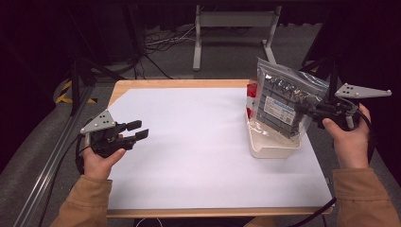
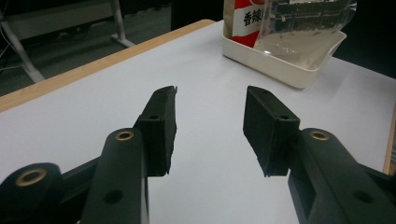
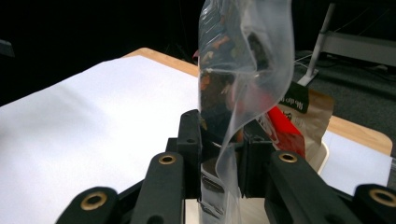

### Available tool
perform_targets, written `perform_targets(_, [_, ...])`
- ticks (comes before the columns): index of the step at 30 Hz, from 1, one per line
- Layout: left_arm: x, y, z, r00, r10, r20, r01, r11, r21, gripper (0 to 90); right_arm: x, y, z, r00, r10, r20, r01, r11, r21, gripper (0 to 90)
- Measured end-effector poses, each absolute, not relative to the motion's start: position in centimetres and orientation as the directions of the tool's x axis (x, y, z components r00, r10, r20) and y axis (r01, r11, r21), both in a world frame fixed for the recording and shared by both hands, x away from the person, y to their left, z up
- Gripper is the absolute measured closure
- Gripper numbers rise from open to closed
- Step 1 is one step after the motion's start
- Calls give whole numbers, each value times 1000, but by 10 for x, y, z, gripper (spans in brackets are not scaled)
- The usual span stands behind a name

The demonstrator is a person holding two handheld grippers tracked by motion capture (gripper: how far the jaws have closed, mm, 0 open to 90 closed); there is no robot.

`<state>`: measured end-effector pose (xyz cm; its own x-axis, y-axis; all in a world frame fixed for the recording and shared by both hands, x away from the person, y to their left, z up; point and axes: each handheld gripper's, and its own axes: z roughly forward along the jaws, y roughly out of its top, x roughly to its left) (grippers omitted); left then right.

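My right gripper [image 1: 306, 109] is shut on a clear plastic bag [image 1: 283, 101] of dark parts with a white label, holding it upright with its lower end in a white tray [image 1: 274, 146]. In the right gripper view the bag [image 3: 243, 60] rises between the two black jaws, pinched at my right gripper [image 3: 219, 154]. A red and brown packet [image 1: 251, 92] stands in the tray behind the bag. My left gripper [image 1: 138, 130] hovers open over the left edge of the white sheet [image 1: 198, 146], nothing between its jaws. In the left gripper view my left gripper [image 2: 210, 126] faces the tray [image 2: 285, 65].
The white sheet covers a wooden table [image 1: 179, 83]. Metal stand legs [image 1: 231, 28] and cables lie on the floor beyond the far edge. A tripod leg [image 1: 75, 90] stands at the left. The red and brown packet [image 3: 289, 121] stands behind the right gripper's jaws.
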<state>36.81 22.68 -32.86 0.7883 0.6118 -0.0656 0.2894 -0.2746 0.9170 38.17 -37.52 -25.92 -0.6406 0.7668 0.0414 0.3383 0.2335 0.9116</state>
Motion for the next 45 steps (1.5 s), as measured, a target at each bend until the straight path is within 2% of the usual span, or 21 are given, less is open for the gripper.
perform_targets(20, [369,226,-330,786,614,-75,302,-275,913,542,381,-377,-287,-630,775,53,354,225,908,736])
perform_targets(26, [370,226,-331,789,611,-72,300,-280,912,542,380,-375,-289,-622,781,47,365,237,900,737])
perform_targets(29, [369,226,-331,788,612,-74,302,-279,911,542,384,-369,-296,-620,784,43,403,271,874,737])
perform_targets(34, [369,226,-331,786,614,-77,303,-273,913,543,388,-364,-300,-628,777,46,399,270,876,737])
perform_targets(45, [370,226,-331,788,611,-72,301,-282,911,542,386,-377,-317,-613,785,91,375,188,908,734])
